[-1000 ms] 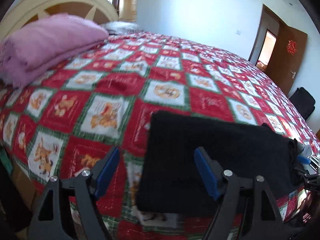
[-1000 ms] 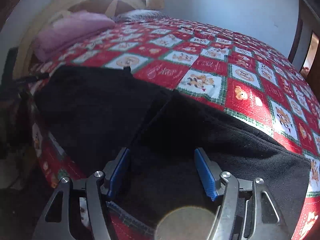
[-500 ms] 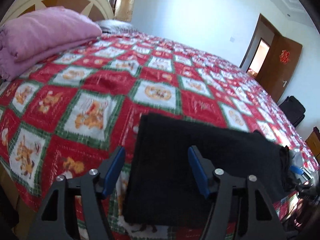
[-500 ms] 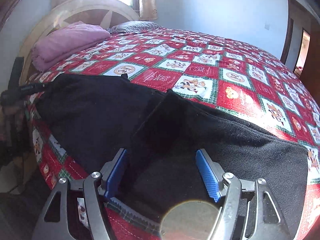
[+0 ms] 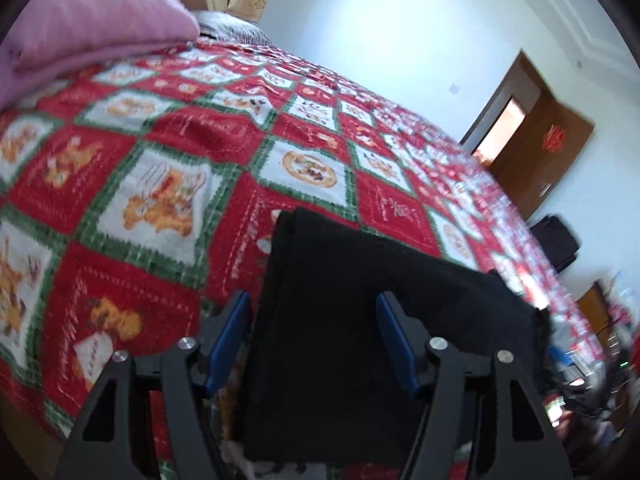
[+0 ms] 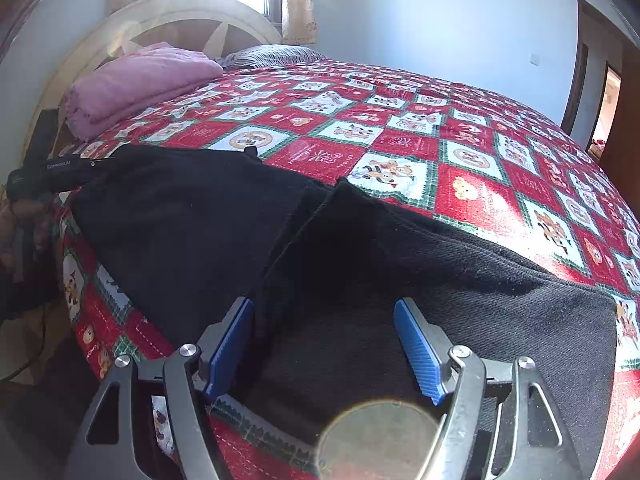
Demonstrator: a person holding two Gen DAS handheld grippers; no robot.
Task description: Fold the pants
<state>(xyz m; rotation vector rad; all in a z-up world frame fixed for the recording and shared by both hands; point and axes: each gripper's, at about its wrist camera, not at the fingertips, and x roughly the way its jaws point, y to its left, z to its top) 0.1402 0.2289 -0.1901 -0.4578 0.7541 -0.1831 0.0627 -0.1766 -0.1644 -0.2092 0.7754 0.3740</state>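
Observation:
Black pants point(image 6: 180, 216) lie along the near edge of the bed, with a folded layer point(image 6: 340, 216) rising in the middle. My right gripper point(image 6: 323, 306) hovers open over that middle part, its blue pads apart from the cloth. In the left wrist view the pants' end point(image 5: 340, 264) fills the gap of my left gripper point(image 5: 312, 304). Its jaws are open, the left pad just outside the cloth's edge. The left gripper's black body point(image 6: 48, 168) shows at the pants' far left end in the right wrist view.
A red, white and green patchwork quilt point(image 5: 160, 200) covers the bed. A folded pink blanket point(image 6: 136, 80) and a striped pillow point(image 6: 272, 56) lie by the cream headboard point(image 6: 180, 20). A brown door point(image 5: 540, 152) and a black bag point(image 5: 556, 240) stand beyond the bed.
My left gripper has dipped, rolled and shifted so the pants' edge now sits beside its left pad; its jaws have narrowed. The right gripper has stayed put.

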